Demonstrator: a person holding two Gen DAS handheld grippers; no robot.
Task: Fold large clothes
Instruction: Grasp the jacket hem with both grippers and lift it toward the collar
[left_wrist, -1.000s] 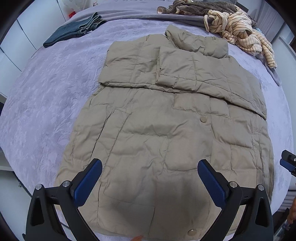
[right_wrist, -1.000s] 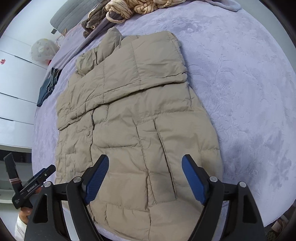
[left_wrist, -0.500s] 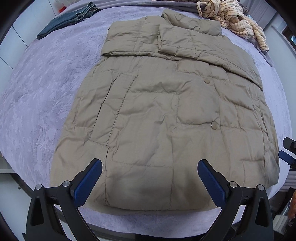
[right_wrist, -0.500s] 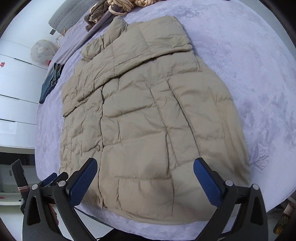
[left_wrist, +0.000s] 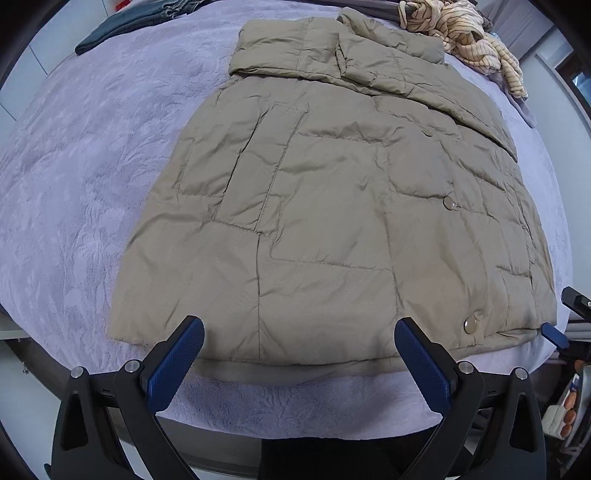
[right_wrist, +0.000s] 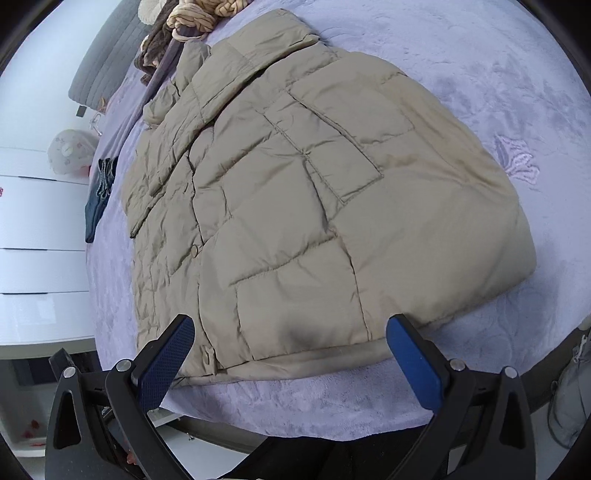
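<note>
A beige puffer jacket (left_wrist: 332, 206) lies flat on the lavender bedspread (left_wrist: 74, 177), front up, with both sleeves folded across the chest. Its snap buttons (left_wrist: 448, 203) run down the right side. My left gripper (left_wrist: 299, 332) hangs open over the left part of the hem, nothing between its blue pads (left_wrist: 177, 365). In the right wrist view the jacket (right_wrist: 295, 221) fills the middle. My right gripper (right_wrist: 291, 328) stands wide open over the hem's right part, its pads (right_wrist: 413, 365) holding nothing. Its blue tip (left_wrist: 554, 334) shows at the left wrist view's right edge.
Folded jeans (left_wrist: 122, 26) lie at the far left of the bed. A striped sweater pile (left_wrist: 472, 40) sits beyond the collar. White drawers (right_wrist: 37, 258) stand left of the bed. The bed's near edge (left_wrist: 295, 413) runs just below both grippers.
Both grippers have drawn back from over the jacket's body to its hem, so the bed's near edge now shows. The right gripper's jaws have widened.
</note>
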